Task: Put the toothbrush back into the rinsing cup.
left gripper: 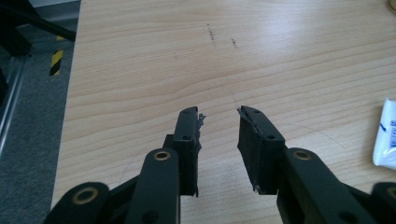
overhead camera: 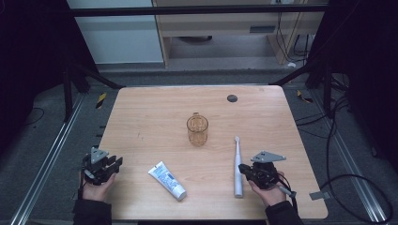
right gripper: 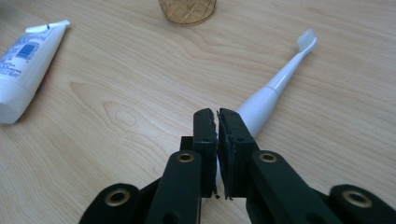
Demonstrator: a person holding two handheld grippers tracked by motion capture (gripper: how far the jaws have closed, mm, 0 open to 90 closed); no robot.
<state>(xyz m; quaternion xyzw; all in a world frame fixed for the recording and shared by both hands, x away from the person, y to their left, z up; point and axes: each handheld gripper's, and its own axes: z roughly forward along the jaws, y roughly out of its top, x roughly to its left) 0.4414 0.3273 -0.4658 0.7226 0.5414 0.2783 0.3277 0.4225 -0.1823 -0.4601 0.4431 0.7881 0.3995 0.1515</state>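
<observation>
Light wooden table (overhead camera: 141, 122), high view: clear amber glass mug (overhead camera: 197, 130) stands upright at centre. White electric toothbrush (overhead camera: 238, 166) lies lengthwise right of it, bristles pointing away from the person. White toothpaste tube with blue print (overhead camera: 167, 180) lies diagonally, front centre.

Left gripper (left gripper: 219, 122): near the front-left table edge, jaws apart with a clear gap, bare wood between them, nothing held. Tube cut off at its view's right edge.

Right gripper (right gripper: 217, 122): jaws pressed together, empty, over the toothbrush handle, whose lower part they hide; contact with it cannot be told. Mug cropped at top.
</observation>
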